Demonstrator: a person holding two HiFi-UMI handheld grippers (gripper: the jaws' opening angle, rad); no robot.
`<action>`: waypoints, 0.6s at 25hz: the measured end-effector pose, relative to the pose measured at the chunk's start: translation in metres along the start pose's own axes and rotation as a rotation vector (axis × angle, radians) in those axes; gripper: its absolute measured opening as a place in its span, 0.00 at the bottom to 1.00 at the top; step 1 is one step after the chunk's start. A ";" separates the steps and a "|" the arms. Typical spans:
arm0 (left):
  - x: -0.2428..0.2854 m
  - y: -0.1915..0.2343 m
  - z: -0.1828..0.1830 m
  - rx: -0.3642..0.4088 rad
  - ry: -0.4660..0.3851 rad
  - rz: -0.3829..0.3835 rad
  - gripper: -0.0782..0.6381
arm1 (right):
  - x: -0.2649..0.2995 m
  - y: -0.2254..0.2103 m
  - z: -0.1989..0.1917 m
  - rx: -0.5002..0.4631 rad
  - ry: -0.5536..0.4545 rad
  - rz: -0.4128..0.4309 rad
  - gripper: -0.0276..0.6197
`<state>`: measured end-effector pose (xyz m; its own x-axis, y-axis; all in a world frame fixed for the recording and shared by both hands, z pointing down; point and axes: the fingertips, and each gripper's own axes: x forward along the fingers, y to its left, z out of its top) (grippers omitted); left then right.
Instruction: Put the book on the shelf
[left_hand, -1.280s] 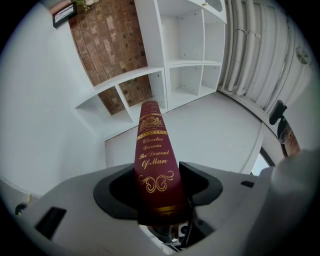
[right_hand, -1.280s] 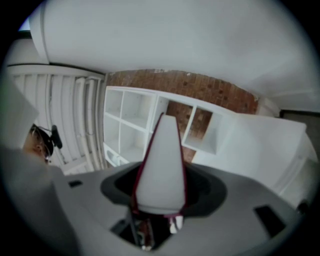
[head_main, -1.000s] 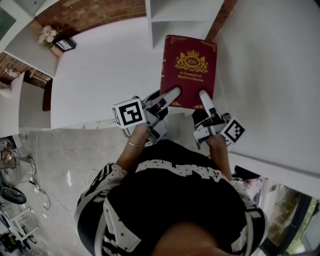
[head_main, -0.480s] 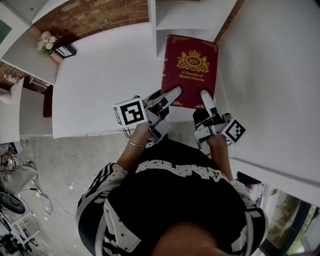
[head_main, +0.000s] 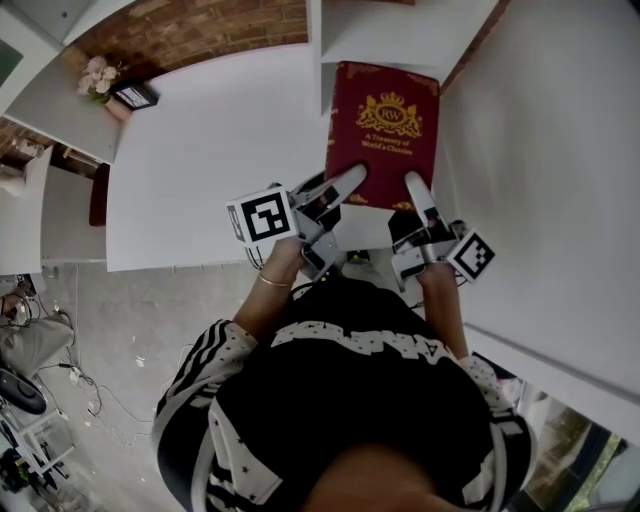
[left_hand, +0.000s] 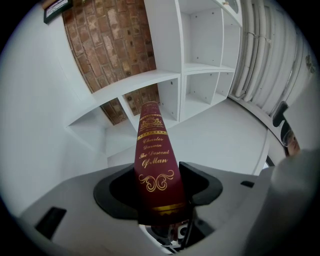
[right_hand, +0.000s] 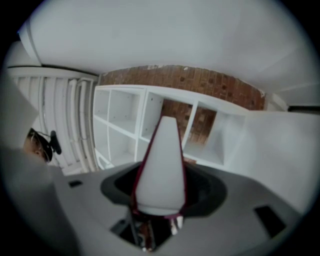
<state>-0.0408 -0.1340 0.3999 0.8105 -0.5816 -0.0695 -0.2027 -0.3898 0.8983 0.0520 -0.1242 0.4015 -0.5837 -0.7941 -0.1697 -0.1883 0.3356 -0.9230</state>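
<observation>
- The white shelf unit (left_hand: 202, 82) is your target. Its open compartments face you, brick wall shows behind some of them, and none of those in view has a book in it.
- The white surface (head_main: 210, 150) spreads below and to the left of the book. Nothing of the task rests on it; the book is carried above it.
- The red book (head_main: 383, 135) lies cover-up between your two grippers. Its far end points at a shelf opening and sits just before it; whether it has crossed the shelf's front edge cannot be told.
- Your left gripper (head_main: 347, 186) is clamped on the near end of the spine side, with the gold-lettered spine (left_hand: 154, 165) standing between its jaws.
- Your right gripper (head_main: 414, 190) is pinching the opposite side, with the pale page edge (right_hand: 161, 160) between its jaws. Holding both long sides likely keeps the book level and square for sliding in.
- Off at the far left, a small bunch of flowers (head_main: 97, 72) and a framed picture (head_main: 133, 96) sit on a ledge, well apart from the work.
</observation>
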 end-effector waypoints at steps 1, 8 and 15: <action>0.005 0.001 0.007 -0.002 -0.006 0.007 0.50 | 0.008 0.000 0.006 0.005 0.006 -0.001 0.45; 0.032 0.013 0.036 -0.019 -0.058 0.040 0.50 | 0.041 -0.014 0.033 0.021 0.060 0.005 0.45; 0.040 0.023 0.032 -0.023 -0.089 0.066 0.50 | 0.042 -0.030 0.041 0.040 0.084 0.010 0.45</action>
<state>-0.0306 -0.1895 0.4036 0.7433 -0.6673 -0.0472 -0.2408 -0.3328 0.9117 0.0652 -0.1887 0.4082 -0.6500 -0.7447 -0.1513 -0.1508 0.3216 -0.9348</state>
